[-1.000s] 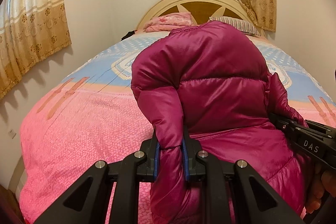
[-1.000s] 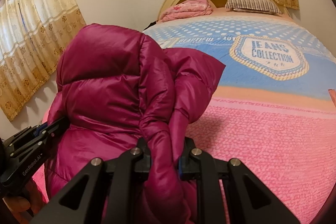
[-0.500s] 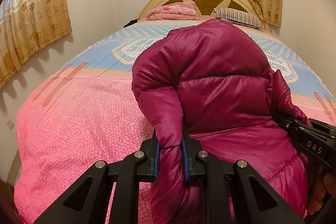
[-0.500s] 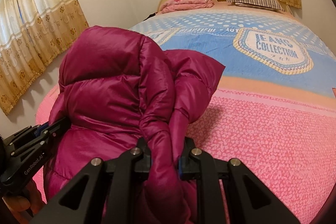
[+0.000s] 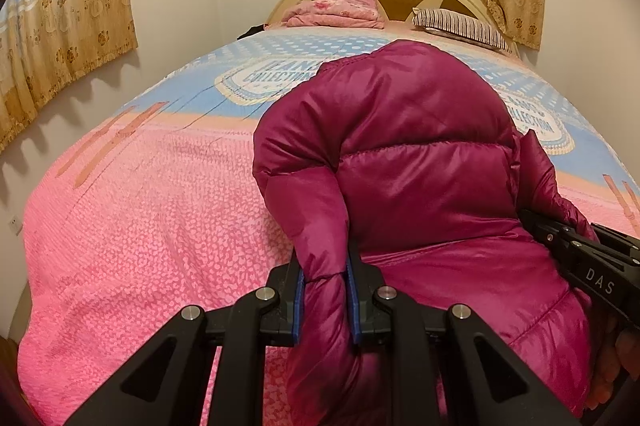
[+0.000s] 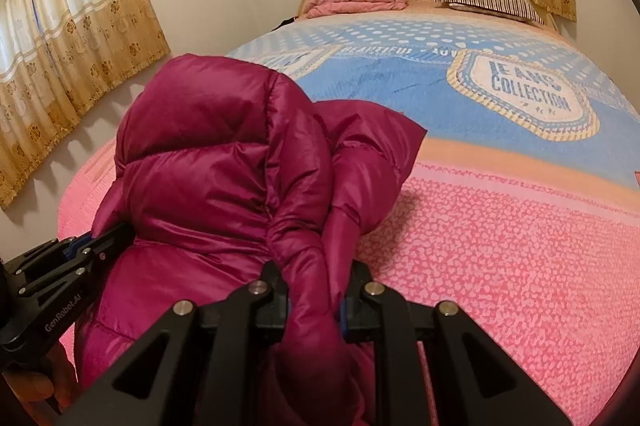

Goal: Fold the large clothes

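**Puffer jacket held over the pink end of the bed**

Here, the left gripper [image 5: 326,300] and right gripper [image 6: 314,300] each clench a fold of the magenta puffer jacket [image 5: 420,166]. Glossy, quilted and bunched, it humps above the bedspread [image 5: 140,226] near the bed's foot edge, far from the striped pillow [image 5: 460,28].
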